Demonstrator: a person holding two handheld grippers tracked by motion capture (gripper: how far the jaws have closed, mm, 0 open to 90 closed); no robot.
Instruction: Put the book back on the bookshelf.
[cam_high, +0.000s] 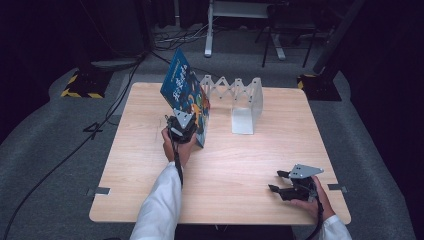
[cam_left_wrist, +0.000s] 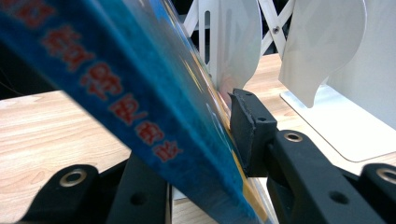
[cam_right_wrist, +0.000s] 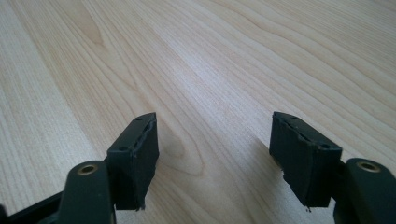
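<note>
A blue picture book (cam_high: 183, 87) stands tilted on the wooden table (cam_high: 140, 180), leaning toward the white folding book rack (cam_high: 240, 100). My left gripper (cam_high: 181, 126) is shut on the book's lower edge. In the left gripper view the book's blue spine (cam_left_wrist: 130, 107) with red letters runs between the jaws, and the right fingertip (cam_left_wrist: 245, 126) presses against its cover. My right gripper (cam_high: 278, 181) rests low over the table's near right part, open, with nothing between its fingers (cam_right_wrist: 135, 154).
The rack's white dividers (cam_left_wrist: 322, 42) stand just behind the book, their base plate (cam_high: 243, 125) lying on the table. Cables (cam_high: 60, 160) run over the grey floor at the left. A desk frame (cam_high: 235, 20) stands behind the table.
</note>
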